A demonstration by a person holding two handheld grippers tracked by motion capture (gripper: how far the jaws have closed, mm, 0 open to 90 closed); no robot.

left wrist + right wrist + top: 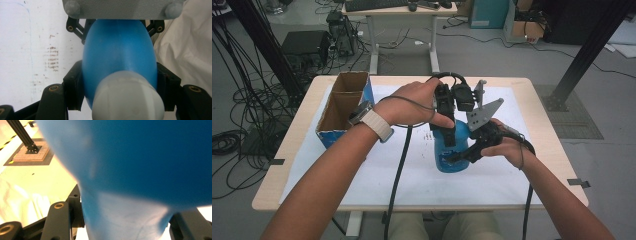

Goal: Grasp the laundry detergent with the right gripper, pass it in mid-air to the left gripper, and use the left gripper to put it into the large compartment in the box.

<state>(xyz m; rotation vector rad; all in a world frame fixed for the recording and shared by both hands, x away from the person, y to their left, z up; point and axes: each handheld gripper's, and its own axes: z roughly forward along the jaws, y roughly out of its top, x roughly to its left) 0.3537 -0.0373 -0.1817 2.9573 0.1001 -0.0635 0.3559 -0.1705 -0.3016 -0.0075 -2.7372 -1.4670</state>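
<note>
A blue plastic bottle (450, 159) stands on the white sheet at the middle of the table. My left gripper (448, 136) comes down on it from above and is shut on its upper part. In the left gripper view the blue bottle (117, 52) and its pale cap (127, 98) sit between the jaws of the left gripper (120, 90). My right gripper (460, 155) is shut on the bottle's body from the right, its grey plate (484, 114) tilted up. Seen from the right gripper (127, 220), the blue bottle (150, 157) bulges close between both jaws.
An open cardboard box (343, 107) with blue sides stands at the table's left. The white sheet (362, 170) covers most of the tabletop and has brown marks (52, 58) beside the bottle. A desk (399, 10) and cables lie beyond the far edge.
</note>
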